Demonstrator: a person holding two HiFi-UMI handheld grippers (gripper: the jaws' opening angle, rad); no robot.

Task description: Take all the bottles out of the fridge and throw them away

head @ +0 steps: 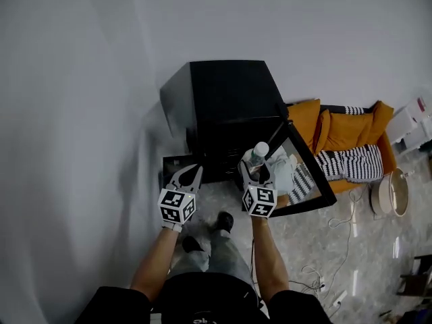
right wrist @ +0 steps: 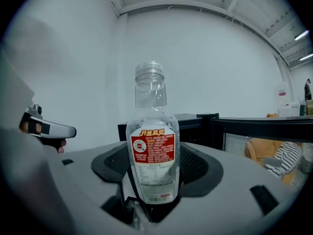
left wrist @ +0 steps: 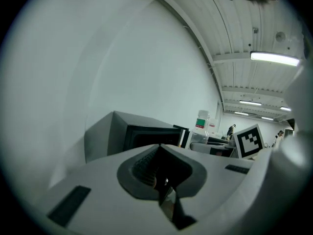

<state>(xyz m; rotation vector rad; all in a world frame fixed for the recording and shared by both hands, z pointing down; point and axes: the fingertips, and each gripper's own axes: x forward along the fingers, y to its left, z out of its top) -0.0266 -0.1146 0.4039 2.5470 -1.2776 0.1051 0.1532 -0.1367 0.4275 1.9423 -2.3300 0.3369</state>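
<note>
The right gripper grasps one bottle, out of the open fridge but not yet thrown away. The left gripper is clenched and empty.

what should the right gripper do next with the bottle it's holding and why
Probably carry it away from the fridge to a bin: the right gripper is shut on the clear bottle, upright and outside the open fridge, while the left gripper is shut and empty. No bin is plainly in view.
</note>
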